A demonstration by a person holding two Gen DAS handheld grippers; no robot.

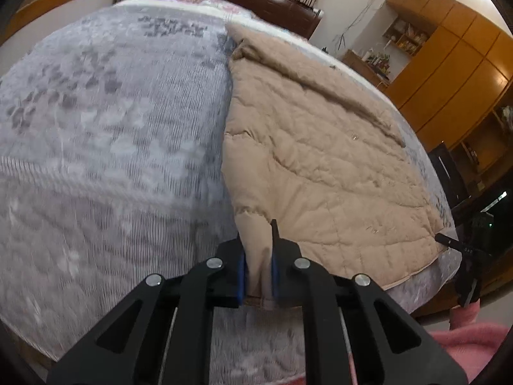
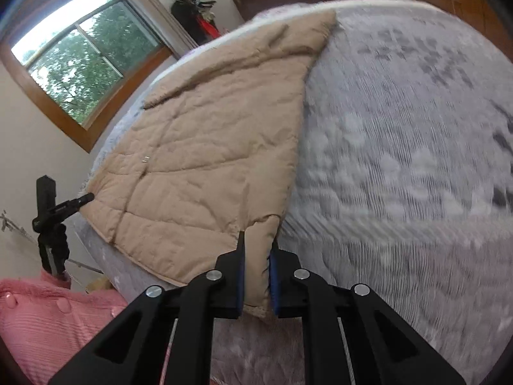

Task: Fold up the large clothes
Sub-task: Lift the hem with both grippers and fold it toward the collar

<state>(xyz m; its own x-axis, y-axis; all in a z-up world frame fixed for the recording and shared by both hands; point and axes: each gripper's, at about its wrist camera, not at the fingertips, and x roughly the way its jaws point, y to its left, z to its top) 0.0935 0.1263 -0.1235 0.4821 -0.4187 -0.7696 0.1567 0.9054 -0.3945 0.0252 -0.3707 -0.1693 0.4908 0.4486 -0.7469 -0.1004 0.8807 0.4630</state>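
On the grey bedspread (image 1: 96, 160) the beige quilted coat (image 1: 320, 160) lies partly folded, its near edge pinched by the clenched left gripper (image 1: 258, 256) and right gripper (image 2: 257, 266), so more folds look due.

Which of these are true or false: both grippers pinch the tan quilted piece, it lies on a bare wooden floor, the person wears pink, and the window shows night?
1. Both grippers pinch the tan quilted garment. True: left gripper and right gripper each clamp its edge.
2. It lies on a bare wooden floor. False: on a grey patterned bedspread.
3. The person wears a pink sleeve. True.
4. The window shows night. False: daylight, green trees.
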